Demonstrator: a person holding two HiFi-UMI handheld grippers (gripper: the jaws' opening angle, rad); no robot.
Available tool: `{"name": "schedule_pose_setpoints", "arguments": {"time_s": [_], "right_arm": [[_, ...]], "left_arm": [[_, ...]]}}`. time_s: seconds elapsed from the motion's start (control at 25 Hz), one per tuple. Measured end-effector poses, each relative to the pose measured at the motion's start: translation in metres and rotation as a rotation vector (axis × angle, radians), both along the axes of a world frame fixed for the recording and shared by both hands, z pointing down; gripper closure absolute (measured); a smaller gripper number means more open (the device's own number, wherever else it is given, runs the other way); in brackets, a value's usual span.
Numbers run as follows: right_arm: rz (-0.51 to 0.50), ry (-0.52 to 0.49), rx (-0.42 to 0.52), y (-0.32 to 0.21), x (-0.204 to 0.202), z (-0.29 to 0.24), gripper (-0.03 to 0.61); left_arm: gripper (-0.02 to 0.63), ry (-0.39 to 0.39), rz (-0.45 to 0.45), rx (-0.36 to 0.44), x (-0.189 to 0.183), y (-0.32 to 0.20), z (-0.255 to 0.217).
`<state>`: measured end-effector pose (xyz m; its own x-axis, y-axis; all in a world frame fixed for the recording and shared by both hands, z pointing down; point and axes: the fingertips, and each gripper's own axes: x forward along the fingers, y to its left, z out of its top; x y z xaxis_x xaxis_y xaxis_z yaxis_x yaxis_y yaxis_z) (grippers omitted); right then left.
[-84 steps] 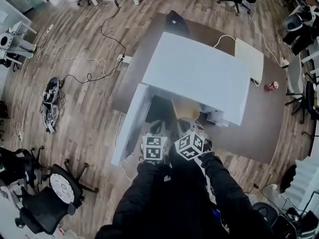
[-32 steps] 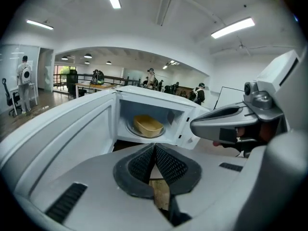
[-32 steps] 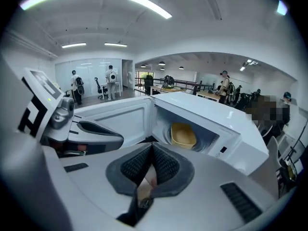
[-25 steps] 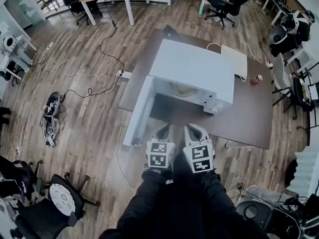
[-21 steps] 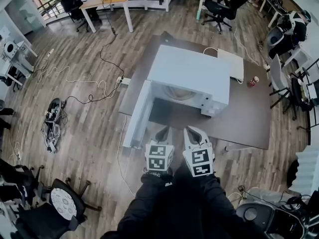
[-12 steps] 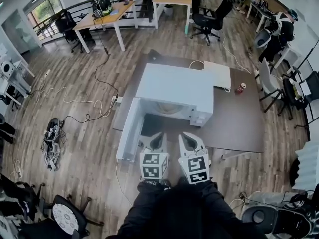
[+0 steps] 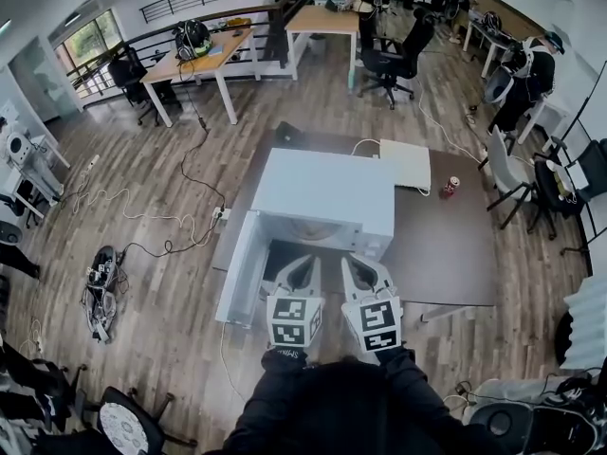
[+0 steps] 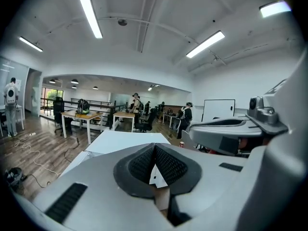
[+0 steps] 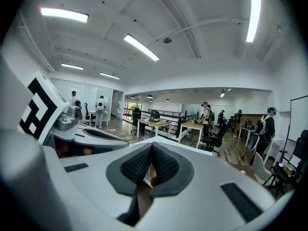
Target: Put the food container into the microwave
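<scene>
open office, microwave [image 7: 322, 190] on a dark surface [image 7: 446, 254], door open
left gripper [image 7: 306, 262] and right gripper [image 7: 355, 262] both closed, empty

I hold both tools out in front of me, side by side and close, my arms in black sleeves [image 7: 285, 401] reaching forward from the bottom of the head view. My left gripper [image 7: 301, 267] and my right gripper [image 7: 358, 270] point the same way, nearly parallel, each with its marker cube [image 7: 292, 320] facing up at me. In the left gripper view the ribbed pads [image 8: 142, 163] meet at their tips with nothing between them; the right gripper's jaws stand the same way, closed and empty. Lower down a small gap seems to stay between the pads, though the wide lens may exaggerate it.
</scene>
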<state>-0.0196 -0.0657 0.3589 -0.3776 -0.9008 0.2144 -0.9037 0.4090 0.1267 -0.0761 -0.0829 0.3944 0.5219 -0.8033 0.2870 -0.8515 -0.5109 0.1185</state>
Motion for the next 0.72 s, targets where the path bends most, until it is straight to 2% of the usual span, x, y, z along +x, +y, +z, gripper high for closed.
{"name": "schedule_pose_setpoints", "arguments": {"time_s": [0.72], "right_arm": [[0.022, -0.009, 0.035, -0.003, 0.014, -0.010, 0.555]], "left_arm": [[0.581, -0.005, 0.004, 0.018, 0.008, -0.005, -0.006]]}}
